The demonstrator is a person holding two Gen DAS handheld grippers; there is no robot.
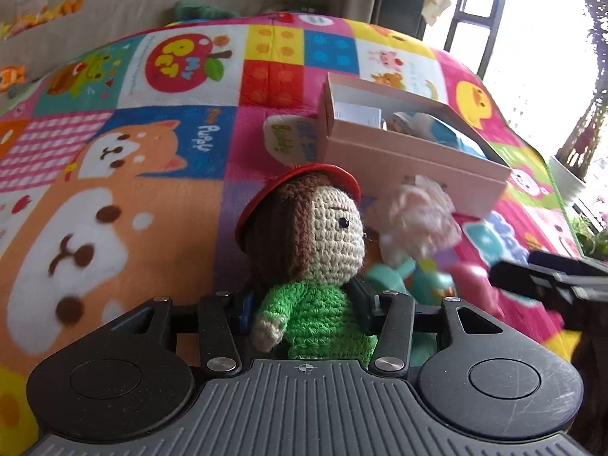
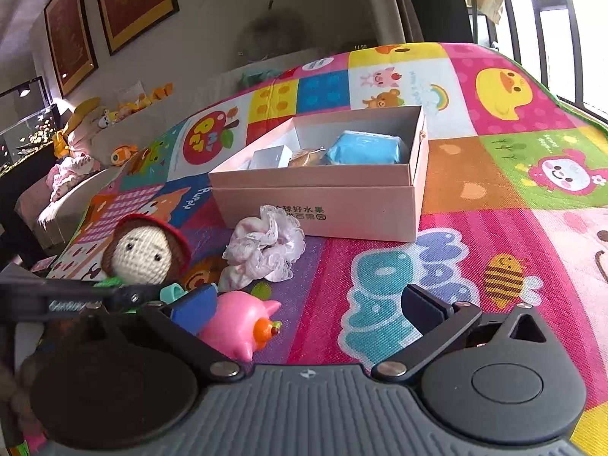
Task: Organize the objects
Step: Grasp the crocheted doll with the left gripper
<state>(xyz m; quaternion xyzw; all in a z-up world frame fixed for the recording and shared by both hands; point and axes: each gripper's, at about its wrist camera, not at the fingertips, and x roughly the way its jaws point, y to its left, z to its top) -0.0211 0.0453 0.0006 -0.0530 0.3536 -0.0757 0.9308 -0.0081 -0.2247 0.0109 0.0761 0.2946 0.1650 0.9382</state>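
Note:
My left gripper [image 1: 304, 309] is shut on a crocheted doll [image 1: 315, 235] with a red hat, brown hair and green body; the doll also shows in the right wrist view [image 2: 142, 252]. My right gripper [image 2: 309, 304] is open and empty above the mat, its left finger beside a pink toy pig [image 2: 237, 321]. A white lace scrunchie [image 2: 264, 249] lies in front of the open pink cardboard box [image 2: 323, 209], which holds a blue pack [image 2: 363, 150], a small white box [image 2: 271, 157] and another item. A teal toy [image 1: 395, 277] lies behind the doll.
Everything lies on a colourful cartoon play mat [image 2: 494, 197]. A beige sofa with plush toys [image 2: 114, 114] stands at the back left, a glass tank [image 2: 26, 129] at far left, and windows [image 2: 562, 19] at the right. A potted plant [image 1: 570, 178] stands by the mat's right edge.

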